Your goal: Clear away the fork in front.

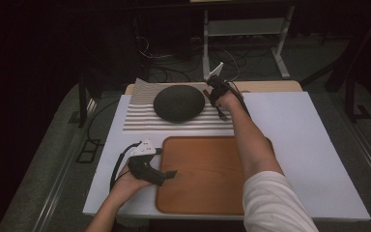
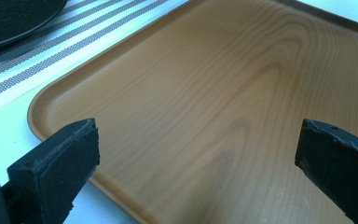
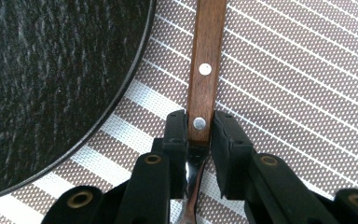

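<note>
Right tongs (image 3: 200, 135) clamp the riveted wooden utensil handle (image 3: 206, 60); stiff, light, grip near metal neck. Left tongs (image 2: 196, 158) gape empty.

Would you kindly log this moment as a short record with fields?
Surface: white table
Mat: striped placemat at the far side
Plate: dark round plate on the placemat
Utensil: wooden handle with metal rivets, lying on the placemat beside the plate
Right tool: shut on the wooden handle
Left tool: open, over the wooden tray
</note>
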The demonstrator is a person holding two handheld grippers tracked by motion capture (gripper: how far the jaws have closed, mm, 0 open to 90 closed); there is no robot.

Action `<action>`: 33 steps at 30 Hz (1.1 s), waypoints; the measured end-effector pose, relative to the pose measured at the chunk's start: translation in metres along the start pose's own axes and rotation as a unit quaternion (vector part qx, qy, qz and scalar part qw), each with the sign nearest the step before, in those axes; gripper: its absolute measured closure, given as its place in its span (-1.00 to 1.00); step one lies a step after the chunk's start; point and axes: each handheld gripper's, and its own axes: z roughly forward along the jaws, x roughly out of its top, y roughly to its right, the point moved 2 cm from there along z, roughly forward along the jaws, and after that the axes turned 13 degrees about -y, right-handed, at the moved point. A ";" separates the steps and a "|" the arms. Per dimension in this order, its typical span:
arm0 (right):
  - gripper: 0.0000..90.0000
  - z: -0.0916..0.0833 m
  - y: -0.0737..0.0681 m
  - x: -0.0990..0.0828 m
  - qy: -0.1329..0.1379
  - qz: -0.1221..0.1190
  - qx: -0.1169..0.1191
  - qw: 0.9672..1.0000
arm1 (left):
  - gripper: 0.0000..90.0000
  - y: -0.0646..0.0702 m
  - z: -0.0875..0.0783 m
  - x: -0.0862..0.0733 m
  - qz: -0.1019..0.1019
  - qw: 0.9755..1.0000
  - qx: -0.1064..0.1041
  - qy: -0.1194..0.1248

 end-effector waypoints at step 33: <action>0.72 -0.073 0.016 -0.081 0.121 -0.039 0.079 0.989 | -1.00 -0.002 -0.002 -0.001 -0.006 1.000 -0.001 0.006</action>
